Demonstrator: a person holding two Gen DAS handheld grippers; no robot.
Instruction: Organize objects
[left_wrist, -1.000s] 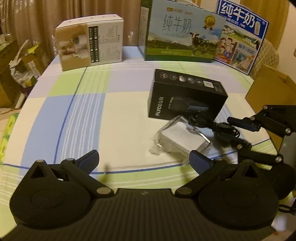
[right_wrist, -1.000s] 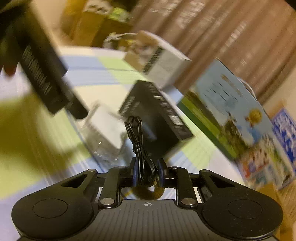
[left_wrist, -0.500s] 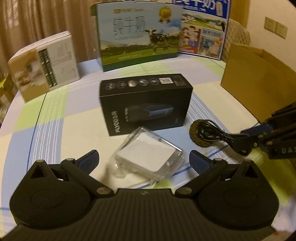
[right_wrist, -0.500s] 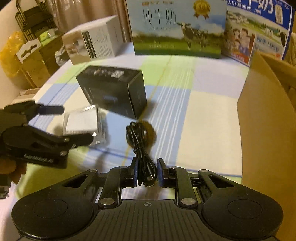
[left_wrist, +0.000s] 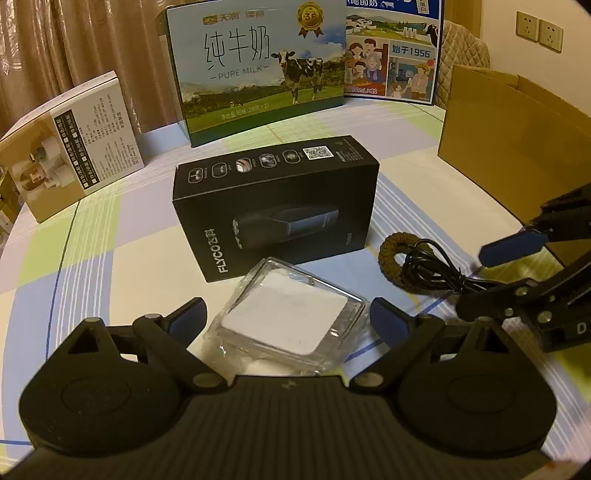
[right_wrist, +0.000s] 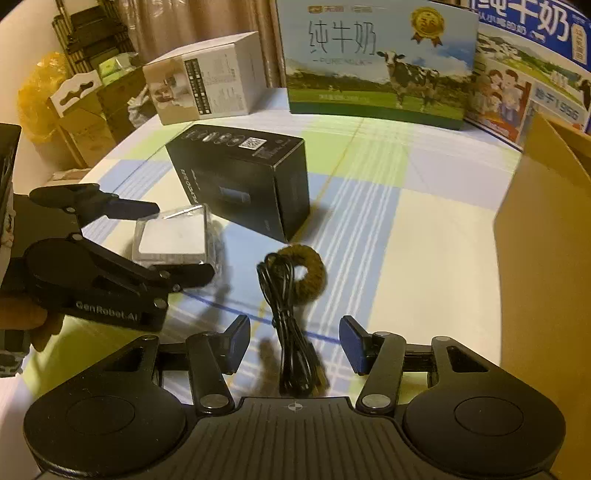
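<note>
The near end of the black cable (right_wrist: 291, 332) drops behind the right gripper's (right_wrist: 293, 343) body at six o'clock. The cardboard box (right_wrist: 546, 236) runs off the edge at three o'clock, and the blue milk carton (left_wrist: 393, 48) loses its top at twelve. The clear case's (left_wrist: 286, 317) near edge hides behind the left gripper (left_wrist: 286, 317).

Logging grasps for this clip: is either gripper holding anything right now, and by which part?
Nothing is held. The black cable lies between the opening right gripper, untouched; the closing left gripper straddles the clear case.
</note>
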